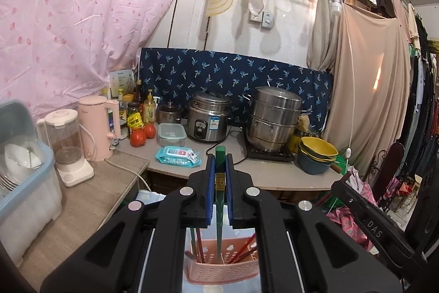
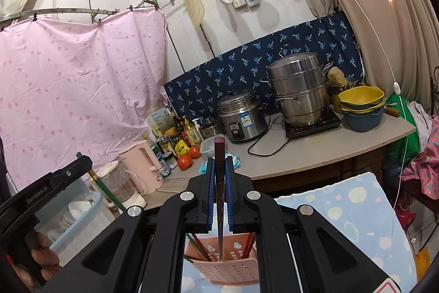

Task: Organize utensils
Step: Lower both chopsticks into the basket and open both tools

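Both claws are clamped on chopsticks. Left gripper (image 1: pixel 220 161) pinches a green chopstick (image 1: pixel 219 199) between its blue pads, the stick upright, its top poking above the fingertips and its lower end reaching down into the pink holder (image 1: pixel 222 269) below. Right gripper (image 2: pixel 219 164) grips a dark red chopstick (image 2: pixel 219 183) the same way, upright, its tapered end down inside the holder (image 2: pixel 227 268). More chopsticks, red and green, lean inside that perforated holder, which stands on a pale blue cloth (image 2: pixel 343 210) with round spots.

In the right view the left gripper shows at the lower left edge, with fingers (image 2: pixel 41 260) of the hand holding it and the green chopstick slanting beside it.

Behind, on the counter (image 1: pixel 255 175): a rice cooker (image 1: pixel 210 117), a stacked steel steamer (image 1: pixel 274 117) on a black hob, yellow and blue bowls (image 1: pixel 318 153), two tomatoes (image 1: pixel 142 135), a clear box (image 1: pixel 171 133), a pack of wipes (image 1: pixel 178 155), bottles, a pink kettle (image 1: pixel 98 125) and a blender (image 1: pixel 68 144). A blue dish bin (image 1: pixel 24 161) with bowls sits at far left.
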{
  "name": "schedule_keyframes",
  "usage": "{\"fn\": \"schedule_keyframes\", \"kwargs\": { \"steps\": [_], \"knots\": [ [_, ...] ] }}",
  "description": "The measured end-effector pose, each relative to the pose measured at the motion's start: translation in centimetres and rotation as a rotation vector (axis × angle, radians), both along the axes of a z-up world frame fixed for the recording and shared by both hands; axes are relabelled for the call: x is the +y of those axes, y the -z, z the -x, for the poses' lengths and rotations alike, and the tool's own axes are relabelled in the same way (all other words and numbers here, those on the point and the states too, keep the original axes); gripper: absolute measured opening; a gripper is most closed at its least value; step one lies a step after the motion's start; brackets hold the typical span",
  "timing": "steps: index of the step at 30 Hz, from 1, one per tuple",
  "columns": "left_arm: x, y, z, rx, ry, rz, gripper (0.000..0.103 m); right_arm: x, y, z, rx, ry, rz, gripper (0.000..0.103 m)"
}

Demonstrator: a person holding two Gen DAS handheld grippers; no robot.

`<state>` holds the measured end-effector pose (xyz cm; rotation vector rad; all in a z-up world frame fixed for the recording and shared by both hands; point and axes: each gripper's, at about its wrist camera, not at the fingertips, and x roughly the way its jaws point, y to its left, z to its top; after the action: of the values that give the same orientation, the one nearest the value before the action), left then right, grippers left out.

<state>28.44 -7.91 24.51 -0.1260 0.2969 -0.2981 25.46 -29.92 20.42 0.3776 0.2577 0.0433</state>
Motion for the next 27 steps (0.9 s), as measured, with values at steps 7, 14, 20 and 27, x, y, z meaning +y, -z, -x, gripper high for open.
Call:
{"fn": "schedule_keyframes", "kwargs": {
  "steps": [7,14,20,27],
  "knots": [
    [-0.5,3.8,-3.5,0.087,-0.018,-0.025,0.007,0.1,3.6,-3.6,0.092,-0.008,0.004,0.007],
    [-1.0,6.9,-5.3,0.151,-0.027,-0.051,0.007,0.7,6.9,-5.4,0.166,-0.02,0.015,0.007],
    [-1.0,8.1,-6.1,0.179,-0.034,-0.059,0.007,0.9,8.5,-6.0,0.198,-0.02,0.023,0.007],
    [-1.2,8.7,-6.2,0.189,-0.044,-0.067,0.012,1.1,9.0,-6.2,0.207,0.002,0.043,0.01]
  ]
}}
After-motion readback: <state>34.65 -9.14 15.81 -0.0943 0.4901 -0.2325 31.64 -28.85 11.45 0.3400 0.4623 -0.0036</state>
